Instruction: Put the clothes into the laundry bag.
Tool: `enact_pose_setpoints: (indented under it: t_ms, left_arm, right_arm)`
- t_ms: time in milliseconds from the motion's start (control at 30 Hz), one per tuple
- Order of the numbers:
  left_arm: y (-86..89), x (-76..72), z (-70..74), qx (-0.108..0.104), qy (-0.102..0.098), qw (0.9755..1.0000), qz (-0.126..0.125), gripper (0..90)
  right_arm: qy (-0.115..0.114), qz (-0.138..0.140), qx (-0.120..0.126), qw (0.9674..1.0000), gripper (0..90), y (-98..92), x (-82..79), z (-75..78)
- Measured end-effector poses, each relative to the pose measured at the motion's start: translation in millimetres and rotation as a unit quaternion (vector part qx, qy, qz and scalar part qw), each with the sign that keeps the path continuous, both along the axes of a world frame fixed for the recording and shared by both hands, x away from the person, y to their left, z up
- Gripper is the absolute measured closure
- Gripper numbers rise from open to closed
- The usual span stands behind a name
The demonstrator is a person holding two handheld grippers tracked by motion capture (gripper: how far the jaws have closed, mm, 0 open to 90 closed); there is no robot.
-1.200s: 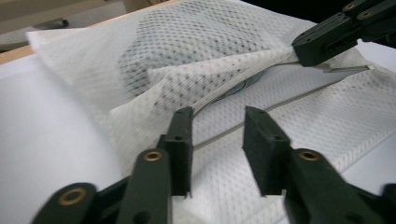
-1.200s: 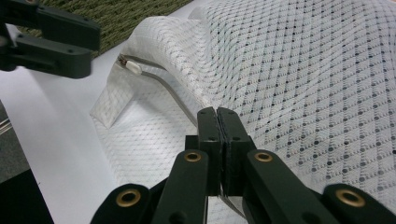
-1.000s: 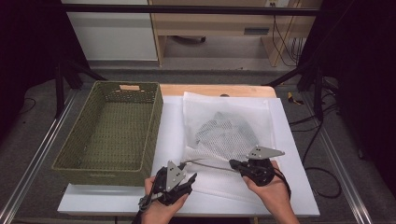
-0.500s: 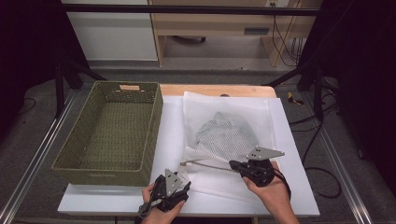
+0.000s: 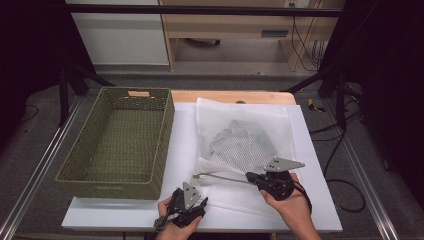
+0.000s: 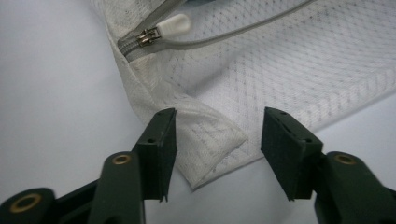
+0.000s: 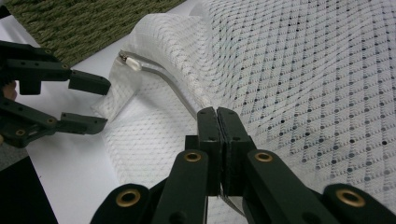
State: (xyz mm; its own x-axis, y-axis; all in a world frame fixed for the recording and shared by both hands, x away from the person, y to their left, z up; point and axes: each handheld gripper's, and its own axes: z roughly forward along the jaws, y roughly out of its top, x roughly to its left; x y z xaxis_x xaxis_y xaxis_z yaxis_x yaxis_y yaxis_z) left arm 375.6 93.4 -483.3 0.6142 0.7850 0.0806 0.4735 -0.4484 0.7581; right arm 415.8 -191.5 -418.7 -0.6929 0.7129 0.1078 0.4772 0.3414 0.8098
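Observation:
A white mesh bag [image 5: 220, 112] with a grey garment [image 5: 242, 142] inside lies flat on the white-covered table [image 5: 310, 210]. Its zipper edge runs along the near side and ends in a white pull [image 6: 173, 23], also seen from the right gripper [image 7: 130, 62]. My left gripper [image 6: 218, 135] is open, its jaws having just been closing. The bag's near left corner [image 6: 210, 144] lies between them, and the pads are clear of it. My right gripper [image 7: 218, 114] is shut on the zipper edge of the bag, farther right [image 5: 250, 176]. The left gripper [image 7: 91, 102] appears beside that corner.
A green woven basket [image 5: 120, 140] stands empty on the left of the table, its long side next to the bag. Bare white sheet [image 5: 125, 217] lies along the near edge. Dark stands and cables surround the table.
My left gripper has sunk and drawn back toward the table's near edge, now low at the bag's corner. The right gripper has kept still on the zipper edge.

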Motion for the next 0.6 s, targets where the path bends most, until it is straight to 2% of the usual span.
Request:
enact_pose_setpoints:
  t_ms: [233, 367, 500, 600]
  left_arm:
    - [3.9, 6.7, -1.2, -0.012, 0.009, 0.9999, -0.003, 58.4]
    - [7.1, 11.1, -0.6, -0.012, 0.016, 0.9998, -0.007, 69.3]
    - [13.1, 14.9, 0.5, -0.028, 0.025, 0.9993, -0.006, 86.7]
    - [15.1, 14.4, 1.4, -0.034, 0.029, 0.9990, -0.005, 89.6]
  right_arm:
    - [0.002, 0.001, 0.000, 1.0000, 89.2, -0.3, 0.5, -0.3]
    - [0.001, 0.001, 0.000, 1.0000, 89.2, -0.8, 1.0, -0.7]
    - [0.001, 0.000, 0.000, 1.0000, 89.2, -0.4, 1.0, -1.3]
    - [0.001, -0.001, 0.000, 1.0000, 89.2, -0.2, 1.1, -2.3]
